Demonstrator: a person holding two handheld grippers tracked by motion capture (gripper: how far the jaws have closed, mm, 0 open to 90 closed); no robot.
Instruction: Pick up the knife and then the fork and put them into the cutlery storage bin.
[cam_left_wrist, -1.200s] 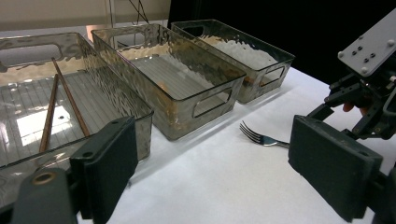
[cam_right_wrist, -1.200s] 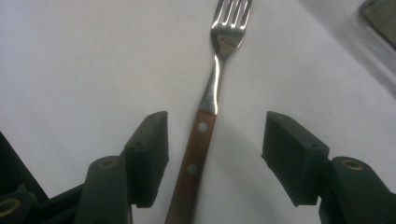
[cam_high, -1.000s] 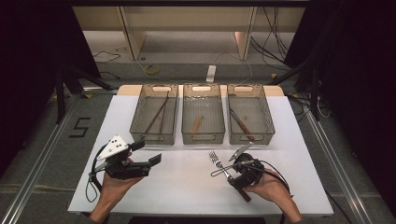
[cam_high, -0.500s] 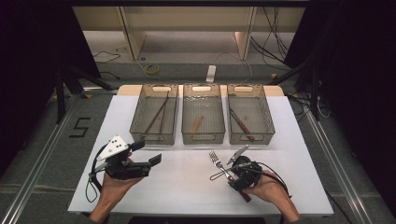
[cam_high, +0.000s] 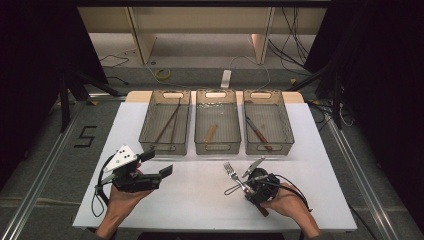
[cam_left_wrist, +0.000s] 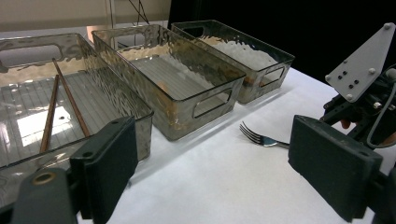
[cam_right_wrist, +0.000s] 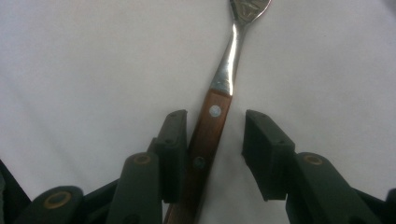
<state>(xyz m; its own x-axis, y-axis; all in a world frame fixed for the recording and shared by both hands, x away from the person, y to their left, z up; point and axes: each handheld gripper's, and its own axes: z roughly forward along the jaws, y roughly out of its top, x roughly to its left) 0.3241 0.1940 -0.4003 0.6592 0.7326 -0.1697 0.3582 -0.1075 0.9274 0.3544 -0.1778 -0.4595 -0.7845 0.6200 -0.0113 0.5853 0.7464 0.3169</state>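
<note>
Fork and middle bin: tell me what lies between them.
Nothing: bare white table separates the fork from the middle bin, seen in the left gripper view.

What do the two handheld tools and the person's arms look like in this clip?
Both tools are black, with blocky rectangular jaw pads on brass-coloured pivots. The left tool carries a grey three-cornered plate with dark dots; the right tool shows its plate edge-on. A black cable loops from each. Forearms are bare; no sleeves visible.
</note>
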